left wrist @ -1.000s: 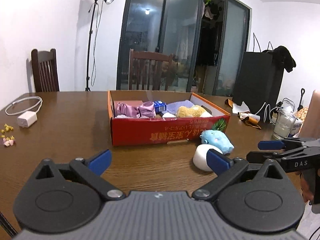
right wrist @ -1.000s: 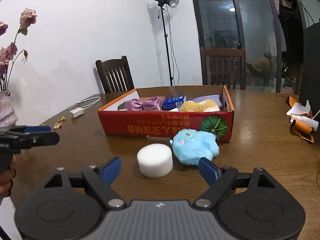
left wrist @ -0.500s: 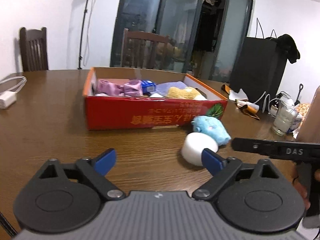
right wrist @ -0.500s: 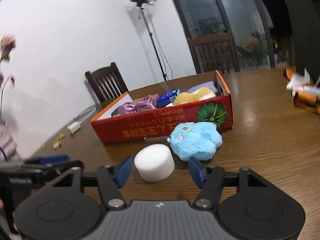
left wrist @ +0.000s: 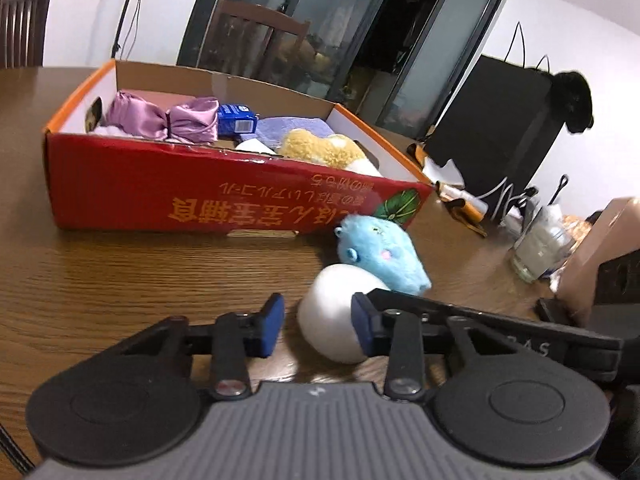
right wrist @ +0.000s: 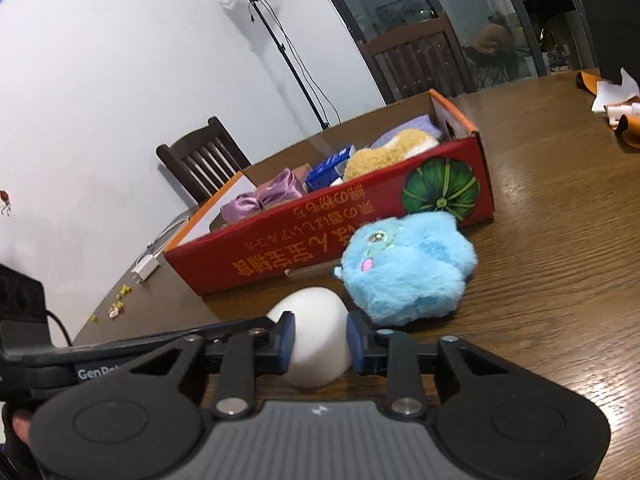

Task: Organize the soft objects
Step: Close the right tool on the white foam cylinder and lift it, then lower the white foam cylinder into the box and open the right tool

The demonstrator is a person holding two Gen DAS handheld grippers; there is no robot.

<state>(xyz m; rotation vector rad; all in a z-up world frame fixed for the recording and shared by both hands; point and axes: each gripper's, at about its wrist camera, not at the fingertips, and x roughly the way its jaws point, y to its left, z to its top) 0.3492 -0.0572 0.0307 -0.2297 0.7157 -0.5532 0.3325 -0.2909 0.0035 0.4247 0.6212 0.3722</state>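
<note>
A white foam cylinder (right wrist: 316, 336) lies on the brown table in front of a red cardboard box (right wrist: 360, 236). My right gripper (right wrist: 318, 340) is shut on the foam, its pads pressing both sides. A fluffy blue plush (right wrist: 408, 268) lies just right of the foam, against the box front. In the left wrist view my left gripper (left wrist: 318, 326) is partly closed and empty, its right finger in front of the foam (left wrist: 332, 312); the blue plush (left wrist: 376, 252) lies beyond it. The box (left wrist: 200, 196) holds a purple satin pouch (left wrist: 160, 118), a tan plush (left wrist: 320, 152) and a blue carton (left wrist: 236, 118).
A glass (left wrist: 538, 248) and cables sit at the table's right in the left wrist view. Orange-and-white paper scraps (right wrist: 616, 104) lie far right. A white charger (right wrist: 146, 268) and small flower bits (right wrist: 116, 308) lie at the left. Chairs stand behind the table.
My right gripper has moved forward and closed on the white foam. My left gripper has narrowed and moved in toward the foam. Both views have tilted.
</note>
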